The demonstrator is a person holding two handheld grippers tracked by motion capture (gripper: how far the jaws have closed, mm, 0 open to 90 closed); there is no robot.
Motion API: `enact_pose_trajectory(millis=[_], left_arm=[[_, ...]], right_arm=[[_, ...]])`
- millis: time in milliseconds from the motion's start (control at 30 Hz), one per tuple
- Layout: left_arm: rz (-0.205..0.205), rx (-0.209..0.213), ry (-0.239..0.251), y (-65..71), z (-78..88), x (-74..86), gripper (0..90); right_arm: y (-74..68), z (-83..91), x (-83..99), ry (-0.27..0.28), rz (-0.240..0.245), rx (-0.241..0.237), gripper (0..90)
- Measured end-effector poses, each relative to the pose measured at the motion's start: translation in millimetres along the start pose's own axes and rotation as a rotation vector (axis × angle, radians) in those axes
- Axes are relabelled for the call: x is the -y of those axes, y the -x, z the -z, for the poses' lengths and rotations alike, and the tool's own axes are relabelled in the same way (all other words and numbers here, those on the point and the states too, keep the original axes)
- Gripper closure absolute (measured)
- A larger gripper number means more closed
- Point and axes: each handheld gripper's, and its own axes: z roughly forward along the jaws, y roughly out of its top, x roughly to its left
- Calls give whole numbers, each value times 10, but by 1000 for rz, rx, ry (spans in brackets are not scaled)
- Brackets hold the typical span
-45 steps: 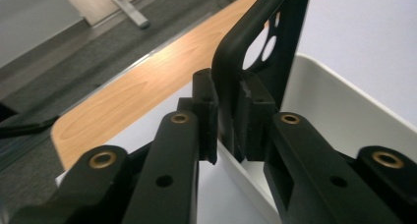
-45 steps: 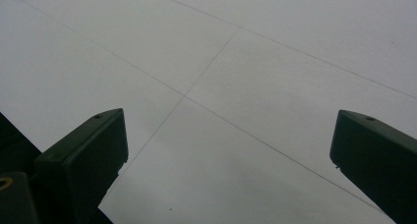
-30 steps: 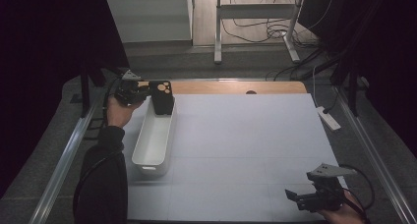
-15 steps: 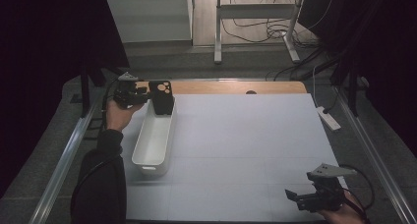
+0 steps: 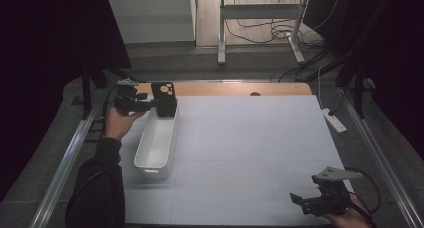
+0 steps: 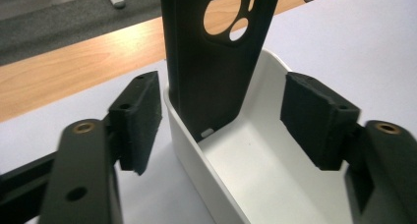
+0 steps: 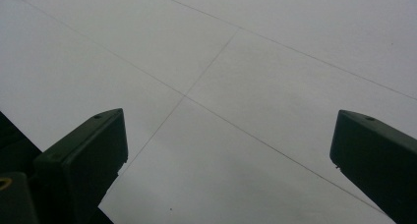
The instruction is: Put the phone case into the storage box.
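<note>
Standing upright at the far end of the white bin (image 5: 156, 143), a black phone case (image 5: 165, 99) is flanked by the released left gripper (image 5: 150, 106).

The case is seen leaning against the bin's end wall in the left gripper view, its camera cut-outs at the top and its lower edge down inside the bin (image 6: 275, 175); the left gripper's (image 6: 221, 121) jaws have just been opening and are now spread to either side of the case (image 6: 216, 67), with the pads (image 6: 142, 116) clear of it. The bin is set on the white table cover (image 5: 250, 148), close to its left edge. Near the front right corner, the right gripper (image 5: 300, 202) is held low with its jaws wide apart and nothing between them, bare white cover (image 7: 236, 86) being seen below.
</note>
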Motion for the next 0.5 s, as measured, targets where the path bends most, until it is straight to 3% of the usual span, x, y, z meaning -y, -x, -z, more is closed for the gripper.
enact_pose_trajectory(millis=[233, 500], left_arm=[[25, 25, 4, 14, 76, 35, 188], [8, 38, -26, 92, 116, 88, 99]], right_arm=[[-3, 1, 0, 1, 0, -1, 12], [-3, 0, -1, 1, 2, 0, 11]])
